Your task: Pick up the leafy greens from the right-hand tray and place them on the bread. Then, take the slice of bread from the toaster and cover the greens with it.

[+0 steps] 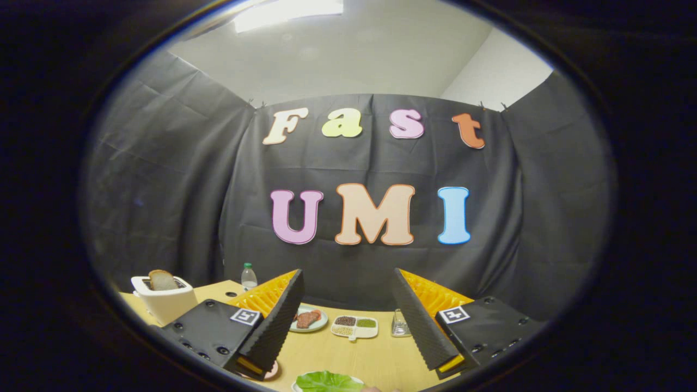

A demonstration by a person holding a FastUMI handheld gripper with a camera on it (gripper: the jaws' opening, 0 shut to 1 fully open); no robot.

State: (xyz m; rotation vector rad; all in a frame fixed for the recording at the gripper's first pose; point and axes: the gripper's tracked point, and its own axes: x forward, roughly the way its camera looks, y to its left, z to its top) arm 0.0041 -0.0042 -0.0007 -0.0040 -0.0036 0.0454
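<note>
My gripper (pixel 347 283) is open, its two fingers spread wide above the wooden table (pixel 348 356) with nothing between them. A leafy green (pixel 328 381) lies on a white plate just below and between the fingers, close to me. A white toaster (pixel 164 299) stands at the far left of the table with a slice of bread (pixel 161 280) sticking up out of its slot. Under the left finger, the edge of a small plate (pixel 270 372) peeks out; what is on it is hidden.
Beyond the fingers sit a plate with a piece of meat (pixel 309 319), a white divided dish of grains and seeds (pixel 355 326) and a small glass (pixel 401 324). A small plastic bottle (pixel 249 276) stands at the back, next to the toaster.
</note>
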